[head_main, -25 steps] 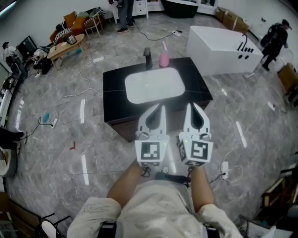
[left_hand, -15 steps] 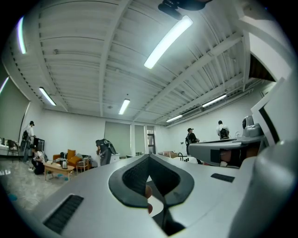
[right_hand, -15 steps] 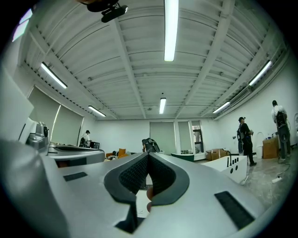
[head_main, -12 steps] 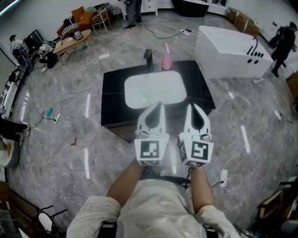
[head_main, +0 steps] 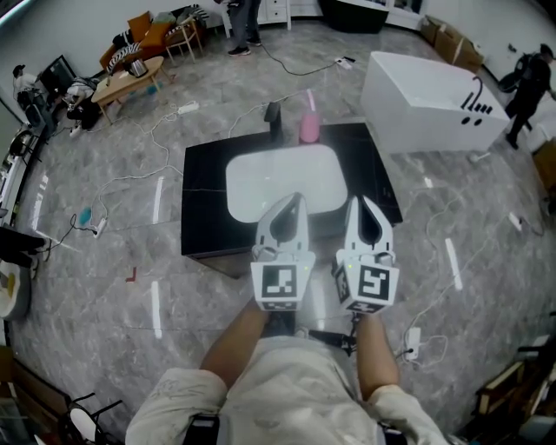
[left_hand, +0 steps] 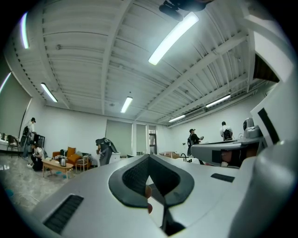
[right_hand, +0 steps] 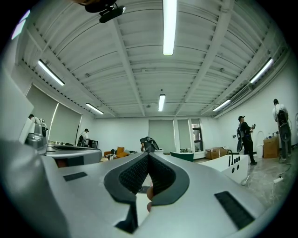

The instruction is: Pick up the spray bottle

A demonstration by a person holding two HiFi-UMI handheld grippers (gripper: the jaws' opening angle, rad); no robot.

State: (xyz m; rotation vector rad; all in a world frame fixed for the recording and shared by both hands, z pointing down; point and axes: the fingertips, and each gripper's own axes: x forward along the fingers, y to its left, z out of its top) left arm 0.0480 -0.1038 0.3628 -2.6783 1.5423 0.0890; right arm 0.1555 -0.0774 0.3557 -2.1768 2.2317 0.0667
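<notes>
A pink spray bottle [head_main: 308, 128] stands upright at the far edge of a black counter [head_main: 201, 222], behind the white sink basin [head_main: 280, 178] and beside a dark faucet [head_main: 274, 117]. My left gripper [head_main: 295, 199] and right gripper [head_main: 360, 202] are held side by side and level over the counter's near edge, pointing at the basin. Both are shut with nothing in them, well short of the bottle. In the left gripper view the left gripper [left_hand: 149, 155] shows its tips together, as does the right gripper [right_hand: 149, 153] in the right gripper view; a pinkish sliver shows through each gap.
A white bathtub [head_main: 426, 91] stands to the counter's back right. Cables and power strips [head_main: 182, 109] trail over the grey floor. A low table with chairs [head_main: 130, 74] is at the far left. People stand at the back [head_main: 243, 22] and at the right [head_main: 526, 87].
Both grippers have advanced together toward the counter, which now sits nearer and lower in the head view. Their tips now reach over the basin's near rim. Both stayed shut.
</notes>
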